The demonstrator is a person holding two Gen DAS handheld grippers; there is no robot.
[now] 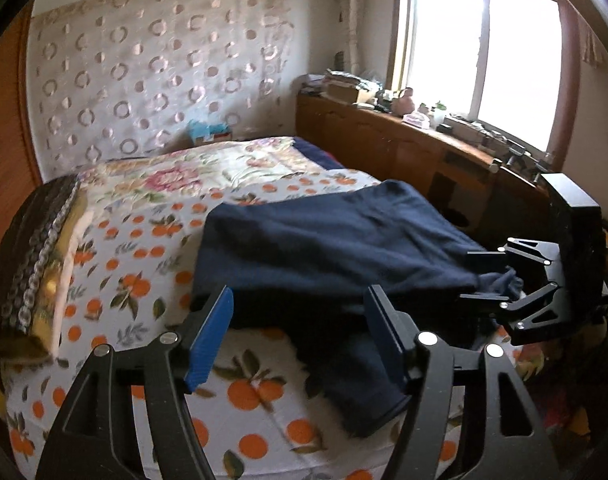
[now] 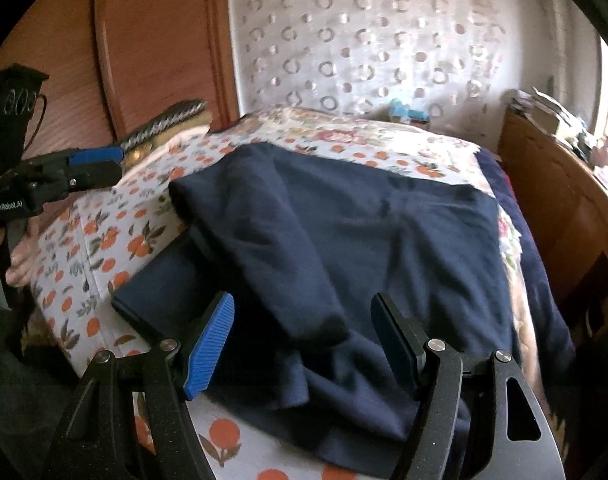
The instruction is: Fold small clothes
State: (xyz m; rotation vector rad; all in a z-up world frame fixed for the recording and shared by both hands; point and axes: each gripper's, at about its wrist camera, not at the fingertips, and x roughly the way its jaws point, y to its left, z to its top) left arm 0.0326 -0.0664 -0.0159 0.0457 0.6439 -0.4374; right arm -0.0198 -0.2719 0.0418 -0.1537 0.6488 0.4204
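Observation:
A navy blue garment (image 1: 324, 248) lies spread on the orange-print bedsheet (image 1: 136, 264), with one sleeve folded over its body. It also shows in the right wrist view (image 2: 364, 240). My left gripper (image 1: 300, 340) is open and empty above the garment's near edge. My right gripper (image 2: 304, 344) is open above the sleeve end and hem. In the left wrist view the right gripper (image 1: 488, 280) stands at the garment's right corner, open. In the right wrist view the left gripper (image 2: 96, 164) hovers at the far left, its fingers close together.
A folded patterned blanket (image 1: 44, 264) lies at the bed's left edge. A floral quilt (image 1: 208, 172) covers the far end. A wooden shelf (image 1: 424, 144) with clutter runs under the window on the right. A curtain hangs behind.

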